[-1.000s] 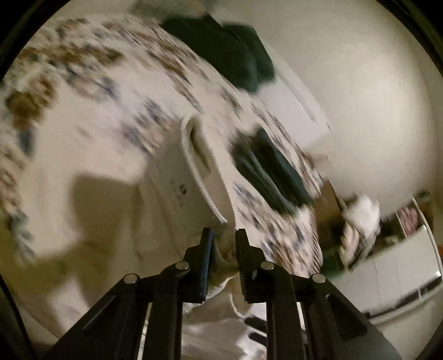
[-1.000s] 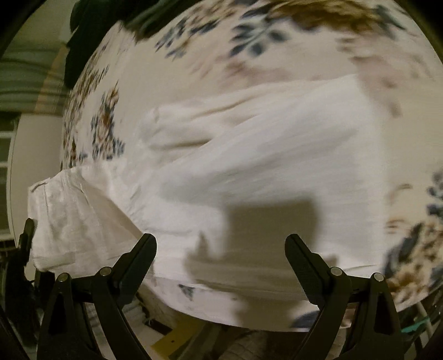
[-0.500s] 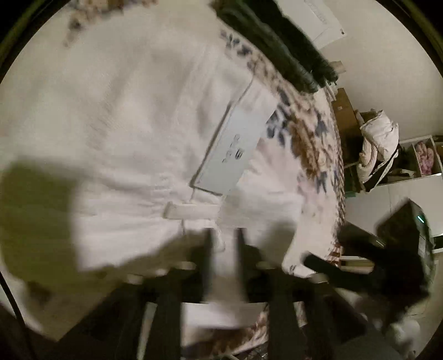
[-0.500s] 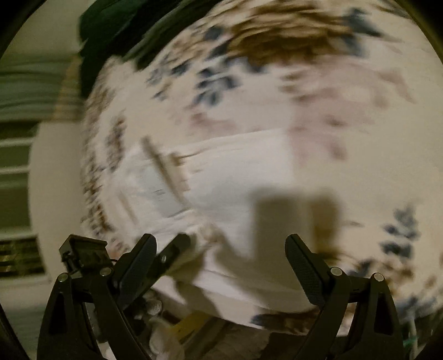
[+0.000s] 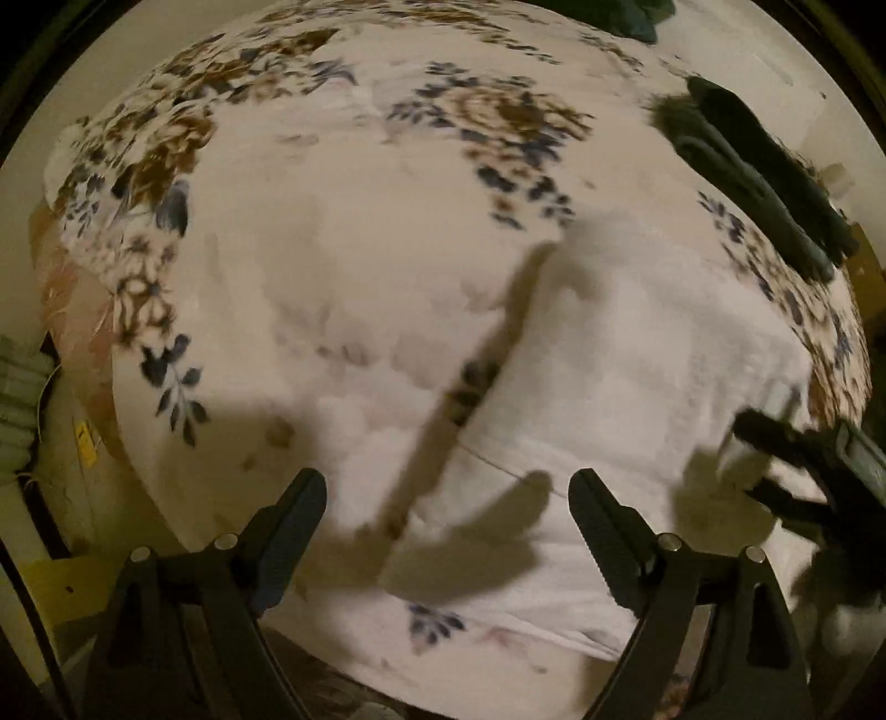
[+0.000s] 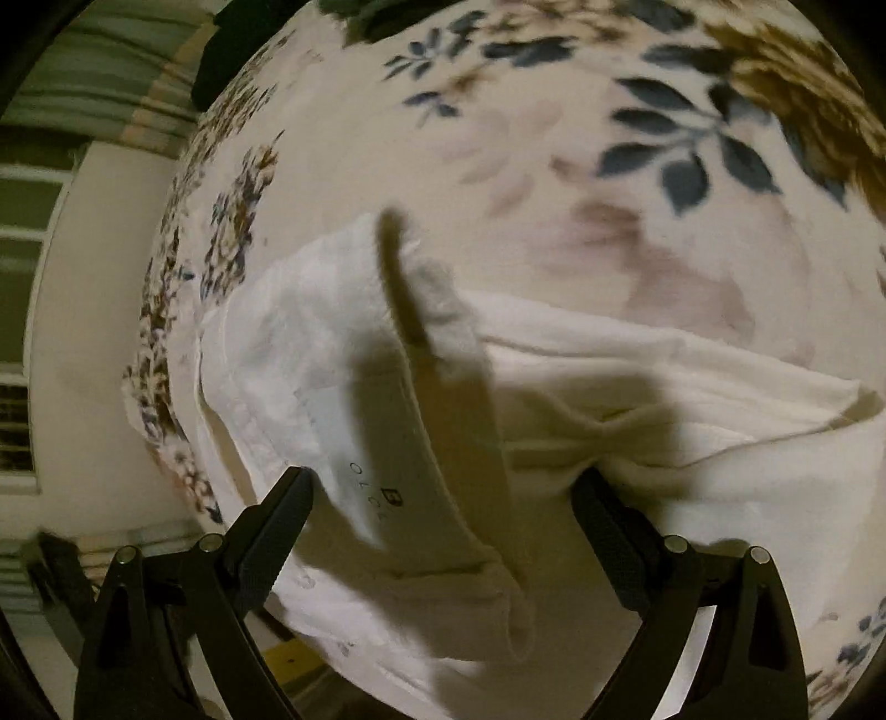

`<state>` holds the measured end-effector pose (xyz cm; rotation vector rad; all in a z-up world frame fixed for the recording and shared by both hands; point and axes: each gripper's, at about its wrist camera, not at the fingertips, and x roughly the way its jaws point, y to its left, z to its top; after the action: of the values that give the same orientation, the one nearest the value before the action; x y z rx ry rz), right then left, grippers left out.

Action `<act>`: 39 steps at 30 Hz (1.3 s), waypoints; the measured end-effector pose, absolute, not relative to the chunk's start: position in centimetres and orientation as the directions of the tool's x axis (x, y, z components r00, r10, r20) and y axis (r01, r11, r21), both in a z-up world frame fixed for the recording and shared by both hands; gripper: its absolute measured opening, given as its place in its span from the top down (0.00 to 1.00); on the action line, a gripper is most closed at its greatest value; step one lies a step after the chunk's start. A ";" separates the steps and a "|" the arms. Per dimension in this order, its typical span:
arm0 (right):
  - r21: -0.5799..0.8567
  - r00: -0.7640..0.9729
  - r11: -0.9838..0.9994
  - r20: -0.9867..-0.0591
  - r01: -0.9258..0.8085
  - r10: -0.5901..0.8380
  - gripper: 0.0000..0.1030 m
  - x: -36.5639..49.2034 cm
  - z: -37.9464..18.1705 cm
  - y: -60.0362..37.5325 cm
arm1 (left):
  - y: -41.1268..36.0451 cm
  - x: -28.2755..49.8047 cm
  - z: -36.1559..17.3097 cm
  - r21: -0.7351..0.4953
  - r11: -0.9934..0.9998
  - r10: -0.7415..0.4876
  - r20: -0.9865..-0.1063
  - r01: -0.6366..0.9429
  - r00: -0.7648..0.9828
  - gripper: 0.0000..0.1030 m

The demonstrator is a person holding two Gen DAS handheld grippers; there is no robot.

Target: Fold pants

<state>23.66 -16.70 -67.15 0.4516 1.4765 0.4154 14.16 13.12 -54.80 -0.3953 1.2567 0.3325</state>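
Note:
The white pants (image 5: 637,354) lie folded on the floral bedspread (image 5: 343,221), right of centre in the left wrist view. My left gripper (image 5: 447,501) is open and empty just above the bed, over the pants' left edge. In the right wrist view the pants (image 6: 692,443) fill the lower half, waistband and inner label (image 6: 382,487) facing up. My right gripper (image 6: 443,498) is open and empty over the waistband; it also shows in the left wrist view (image 5: 797,471) at the right edge.
A dark green folded garment (image 5: 758,171) lies on the bed at the far right, another dark pile (image 6: 232,50) at the far edge. The bed's near edge runs below both grippers. A window with blinds (image 6: 22,332) is on the left.
My left gripper has let go of the waistband and opened, then swung left over the bedspread. The pants have dropped flat onto the bed. My right gripper moved closer over the waistband.

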 end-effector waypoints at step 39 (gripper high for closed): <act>0.662 0.300 0.499 -0.723 0.559 0.622 0.26 13.7 -71.3 -42.6 | 3.5 29.7 -57.2 -0.363 0.925 -0.335 -0.917 -0.108 0.215 0.13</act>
<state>13.71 -42.63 -71.27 1.1434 1.3524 0.0570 29.67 3.52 -57.19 -0.3876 1.3544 -0.1631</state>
